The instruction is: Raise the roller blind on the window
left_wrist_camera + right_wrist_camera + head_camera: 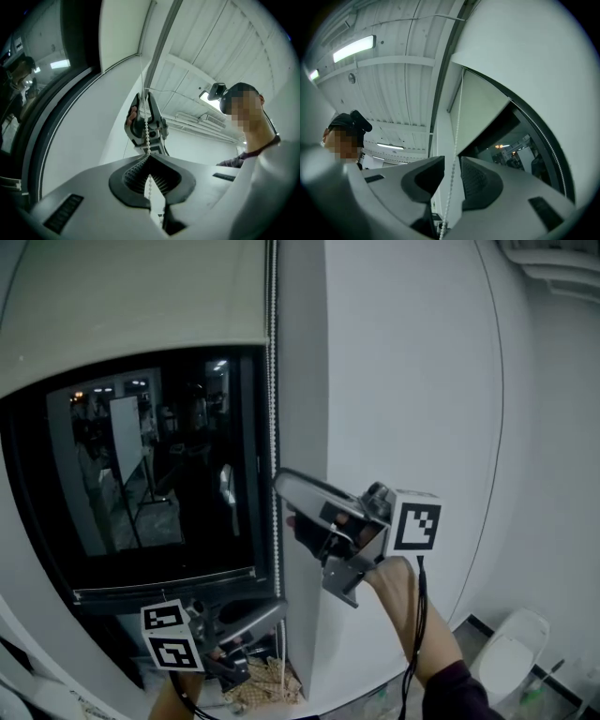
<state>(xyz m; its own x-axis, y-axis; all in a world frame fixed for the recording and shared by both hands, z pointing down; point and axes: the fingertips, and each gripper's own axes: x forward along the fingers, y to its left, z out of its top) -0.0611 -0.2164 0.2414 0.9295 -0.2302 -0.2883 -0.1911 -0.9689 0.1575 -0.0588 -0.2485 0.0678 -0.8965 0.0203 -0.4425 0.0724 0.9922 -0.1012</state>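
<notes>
Beige roller blind (131,306): covers the top of the dark window (187,521); its upper end is cut off.
Bead chain (274,381): hangs at the blind's right edge.
Left gripper (149,158): jaws pinched on the chain.
Right gripper (452,173): jaws apart around the chain.

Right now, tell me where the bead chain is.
In the head view the bead chain hangs down the window's right edge; the left gripper pinches it low down, the right gripper straddles it, open, higher up.

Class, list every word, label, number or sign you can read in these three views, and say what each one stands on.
None: no readable words or numbers in any view.
On the right gripper, a white cube bears black square marker patterns, not text.
On the left gripper, a second white cube bears the same.
</notes>
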